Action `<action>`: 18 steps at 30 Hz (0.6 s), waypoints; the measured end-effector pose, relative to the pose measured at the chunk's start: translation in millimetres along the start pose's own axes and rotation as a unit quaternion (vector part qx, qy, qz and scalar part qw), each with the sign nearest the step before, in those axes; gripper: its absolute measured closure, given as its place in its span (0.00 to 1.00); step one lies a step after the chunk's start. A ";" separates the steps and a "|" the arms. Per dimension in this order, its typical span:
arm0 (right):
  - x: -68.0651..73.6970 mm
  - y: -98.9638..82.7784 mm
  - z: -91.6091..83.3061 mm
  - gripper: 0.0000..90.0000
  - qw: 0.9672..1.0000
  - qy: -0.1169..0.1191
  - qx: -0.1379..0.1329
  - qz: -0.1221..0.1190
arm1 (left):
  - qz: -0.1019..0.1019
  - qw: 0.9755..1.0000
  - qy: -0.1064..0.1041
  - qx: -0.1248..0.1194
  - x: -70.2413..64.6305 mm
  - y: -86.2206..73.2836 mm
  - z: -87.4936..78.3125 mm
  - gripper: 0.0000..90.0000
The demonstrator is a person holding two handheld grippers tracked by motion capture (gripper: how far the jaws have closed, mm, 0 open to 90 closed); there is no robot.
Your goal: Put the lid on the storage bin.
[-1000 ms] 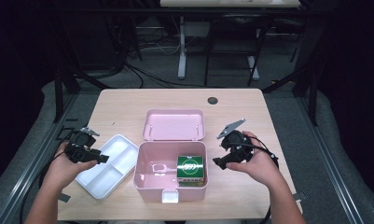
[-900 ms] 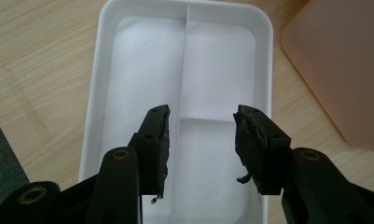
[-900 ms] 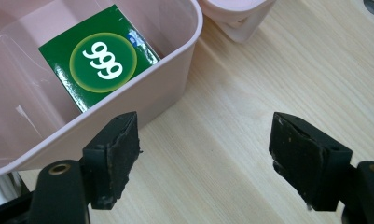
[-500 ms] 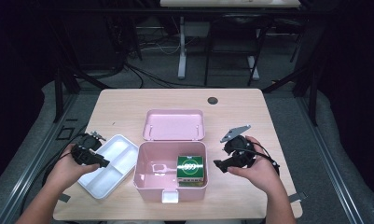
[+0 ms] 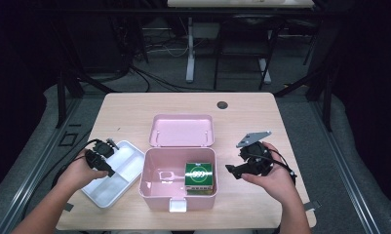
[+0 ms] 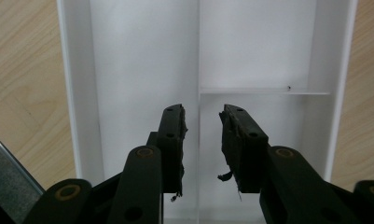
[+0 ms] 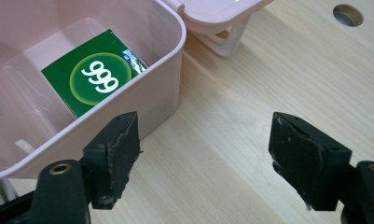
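Two grippers are over a wooden table (image 5: 134, 112). The left gripper (image 5: 103, 161) hangs above a white tray (image 5: 127, 168), which lies at about 9 o'clock from the pink box (image 5: 156, 187), just beside it. In the left gripper view its jaws stand on both sides of the thin wall (image 6: 199, 56) that divides the tray. The jaws have just been closing, but there is a gap between each pad and the wall, so the gripper is not yet holding it.

The right gripper (image 5: 239, 170) is at 3 o'clock from the box, near its side wall, and its jaws are wide apart with only bare table between them. The lid (image 5: 182, 130) of the box lies open at 12 o'clock. Inside the box, a green packet (image 5: 199, 176) with a white "999" sits at the 3 o'clock side.
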State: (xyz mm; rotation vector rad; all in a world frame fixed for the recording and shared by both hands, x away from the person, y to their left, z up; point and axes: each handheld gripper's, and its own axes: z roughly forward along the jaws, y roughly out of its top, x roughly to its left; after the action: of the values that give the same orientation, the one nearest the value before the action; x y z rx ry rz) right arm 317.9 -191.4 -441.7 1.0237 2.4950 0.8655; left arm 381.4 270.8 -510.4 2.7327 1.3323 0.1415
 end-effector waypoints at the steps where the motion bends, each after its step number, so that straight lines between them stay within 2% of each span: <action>1: -0.6 -0.2 1.0 0.27 1.000 0.001 0.000 0.000 | -0.001 1.000 -0.001 0.004 0.8 1.3 2.0 0.78; 11: -4.0 -3.3 9.0 0.27 1.000 0.007 0.012 0.008 | -0.007 1.000 -0.005 0.027 7.2 5.9 18.4 0.83; 12: -5.2 -4.1 9.9 0.27 1.000 0.013 0.011 0.011 | -0.008 1.000 -0.005 0.028 7.4 6.1 19.3 0.84; 13: -6.0 -4.5 10.3 0.27 1.000 0.007 0.014 0.011 | -0.009 1.000 -0.008 0.029 7.9 6.4 20.2 0.86; 18: -8.8 -6.7 13.0 0.27 1.000 0.005 0.015 0.016 | -0.009 0.999 -0.017 0.033 7.7 7.8 23.6 0.91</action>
State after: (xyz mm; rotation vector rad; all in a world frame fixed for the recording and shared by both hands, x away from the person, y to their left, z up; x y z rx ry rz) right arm 326.7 -196.1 -455.6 1.0758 2.5134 0.8456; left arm 395.2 270.9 -532.4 2.7630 1.3773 0.0493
